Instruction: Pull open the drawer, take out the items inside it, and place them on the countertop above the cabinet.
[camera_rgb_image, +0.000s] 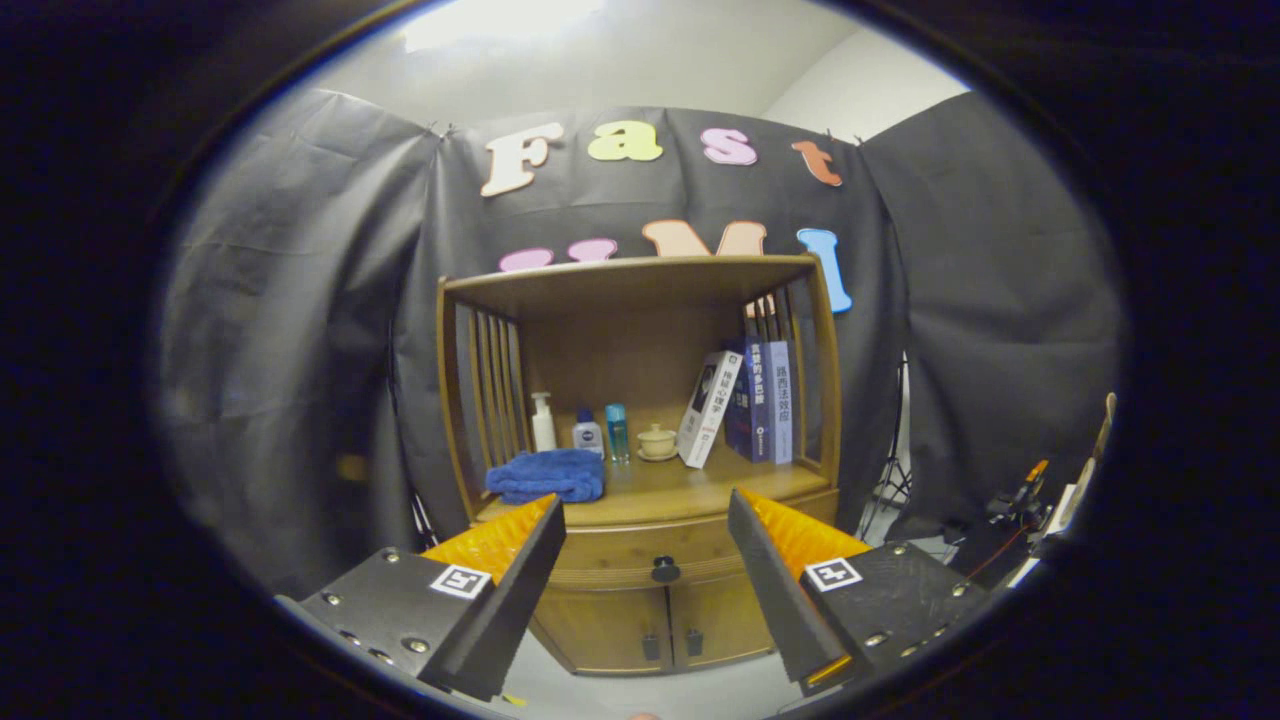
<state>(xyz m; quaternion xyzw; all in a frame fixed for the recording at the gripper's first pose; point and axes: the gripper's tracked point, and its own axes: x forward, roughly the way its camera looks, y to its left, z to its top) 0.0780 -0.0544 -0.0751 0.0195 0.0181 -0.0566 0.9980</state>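
Observation:
A wooden cabinet (640, 470) stands ahead against the black cloth wall. Its drawer (650, 560) is closed, with a dark round knob (665, 569) at the middle of its front, seen between my fingers and still some way beyond them. My gripper (645, 515) is open with nothing between its fingers. The countertop (690, 490) above the drawer carries a folded blue towel (546, 475), a white pump bottle (542, 422), a small white jar (588, 434), a blue bottle (617, 432), a cream lidded cup (657, 441) and several books (745, 405).
Below the drawer are two cabinet doors (650, 625) with small dark handles. Slatted side panels (490, 395) and a top board (630, 280) enclose the countertop shelf. Tripod legs and equipment (1010, 515) stand on the floor to the right of the cabinet.

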